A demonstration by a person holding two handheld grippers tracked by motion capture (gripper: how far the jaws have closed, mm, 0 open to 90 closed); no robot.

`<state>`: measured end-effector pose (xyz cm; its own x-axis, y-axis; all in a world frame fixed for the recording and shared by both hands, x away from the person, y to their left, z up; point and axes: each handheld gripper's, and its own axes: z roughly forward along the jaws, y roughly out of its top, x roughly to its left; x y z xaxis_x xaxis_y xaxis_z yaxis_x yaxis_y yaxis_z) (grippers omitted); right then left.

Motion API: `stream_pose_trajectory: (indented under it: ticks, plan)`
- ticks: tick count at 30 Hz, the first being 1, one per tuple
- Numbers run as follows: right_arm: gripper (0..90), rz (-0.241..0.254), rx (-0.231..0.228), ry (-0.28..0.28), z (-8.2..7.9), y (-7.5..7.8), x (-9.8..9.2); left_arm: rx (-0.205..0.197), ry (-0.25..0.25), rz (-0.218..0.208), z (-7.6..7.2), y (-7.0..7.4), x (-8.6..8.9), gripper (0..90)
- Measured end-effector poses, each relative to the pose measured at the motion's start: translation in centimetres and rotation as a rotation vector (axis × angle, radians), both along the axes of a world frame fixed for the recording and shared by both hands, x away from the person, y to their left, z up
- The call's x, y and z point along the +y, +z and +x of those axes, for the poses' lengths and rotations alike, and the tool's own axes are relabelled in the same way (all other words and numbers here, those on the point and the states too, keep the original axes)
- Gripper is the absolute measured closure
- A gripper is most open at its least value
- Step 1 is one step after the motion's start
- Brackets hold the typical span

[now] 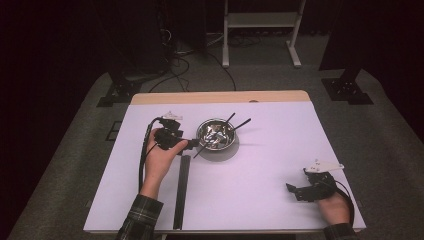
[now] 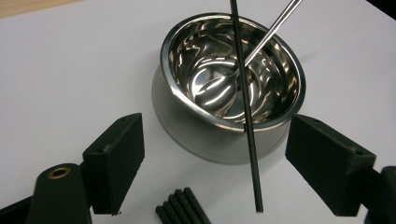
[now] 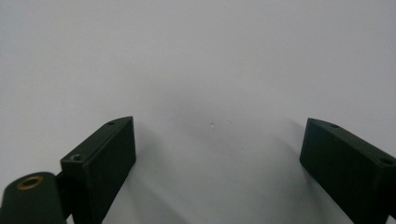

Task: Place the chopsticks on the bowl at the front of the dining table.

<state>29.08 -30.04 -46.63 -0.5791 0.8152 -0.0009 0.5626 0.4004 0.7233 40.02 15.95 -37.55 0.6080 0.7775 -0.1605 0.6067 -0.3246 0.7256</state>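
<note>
The table [image 1: 260,165] carries a white sheet over its top, with a wooden edge at the far side. A long black strip [image 1: 182,192] lies on the near left part, running toward the person. A steel bowl [image 1: 216,135] stands left of centre; in the left gripper view it holds a metal spoon [image 2: 224,84], its handle leaning over the far rim, and a thin black rod [image 2: 246,121] lies across the near rim and reaches down to the table. The left hand-held gripper [image 1: 192,144] sits just beside the bowl's near-left side, jaws released and standing either side of the rod without touching it. The right hand-held gripper [image 1: 296,192] rests near the right corner, released over bare table.
</note>
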Motion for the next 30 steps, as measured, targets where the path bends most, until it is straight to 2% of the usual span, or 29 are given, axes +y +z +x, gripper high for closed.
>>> stream_pose_trajectory:
  ticks: [5, 7, 11, 17, 23, 24, 30]
  plan:
    - [9.1, 0.000, 0.000, 0.001, 0.0, 0.0, 0.0, -0.008, 0.016, 0.010, -0.8, -0.2, 1.1, 14.9]
    - [9.1, 0.000, 0.000, 0.001, 0.0, 0.0, 0.0, -0.011, 0.020, 0.020, -1.0, -0.3, 1.4, 10.6]
    - [9.1, 0.000, 0.000, 0.001, 0.0, 0.0, 0.0, -0.027, 0.029, 0.032, -1.6, -0.8, 2.0, 9.3]
    - [9.1, -0.001, 0.000, 0.001, 0.0, 0.0, 0.0, -0.028, 0.050, 0.083, -1.9, -2.0, 3.2, 7.5]
    - [9.1, 0.000, 0.000, 0.001, 0.0, 0.0, 0.0, 0.008, 0.083, 0.097, -1.3, -3.3, 4.0, 5.2]
    - [9.1, 0.000, 0.000, 0.000, 0.0, 0.0, 0.0, 0.010, 0.088, 0.114, -1.1, -3.6, 4.0, 5.2]
    - [9.1, 0.000, -0.001, 0.000, 0.0, 0.0, 0.0, 0.034, 0.094, 0.155, -0.4, -4.6, 3.7, 5.2]
